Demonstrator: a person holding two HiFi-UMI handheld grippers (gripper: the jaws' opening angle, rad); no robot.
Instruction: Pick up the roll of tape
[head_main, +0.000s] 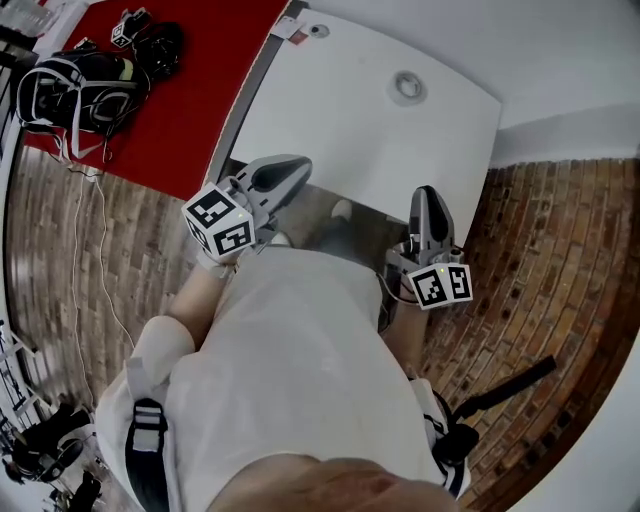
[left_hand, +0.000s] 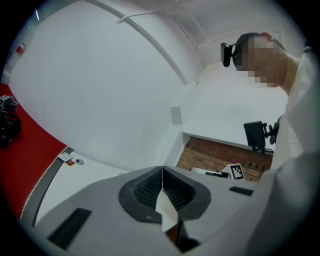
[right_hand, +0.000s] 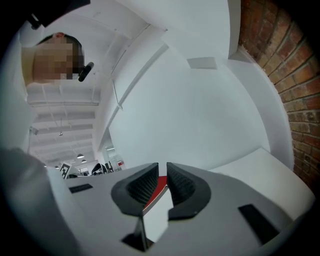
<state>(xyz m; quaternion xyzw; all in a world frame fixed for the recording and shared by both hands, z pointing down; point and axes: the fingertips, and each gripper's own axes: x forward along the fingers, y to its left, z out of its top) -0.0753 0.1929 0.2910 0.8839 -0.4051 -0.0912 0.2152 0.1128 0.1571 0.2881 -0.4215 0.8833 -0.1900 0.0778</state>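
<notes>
A roll of tape (head_main: 407, 86) is seen from the head view as a small pale grey ring with a darker centre, lying flat on a white table (head_main: 330, 120), towards the far side of the top; its colour is close to the table's, so that it stands out only faintly.

Only the head view shows the roll; it cannot be made out in either gripper view. The head view also takes in a red surface (head_main: 190, 90) to the left of the table, with black bags (head_main: 75, 90) lying on it, a brick-patterned floor (head_main: 560, 260), and the person's white shirt (head_main: 290, 370) below. In the left gripper view a small round disc (left_hand: 77, 161) is seen at a near corner of the table; in the right gripper view a white wall and a strip of brick wall (right_hand: 280, 65) are shown.

The left gripper (head_main: 290, 168) is closed, its ribbed pads meeting along one line with nothing between them; the right gripper (head_main: 428, 195) is likewise drawn together, with only a thin slit left, through which red shows, and nothing gripped.

Both grippers are held at the near edge of the table; the roll lies beyond them, well apart from both, closer to the right gripper's line than to the left's, and touched by neither.
</notes>
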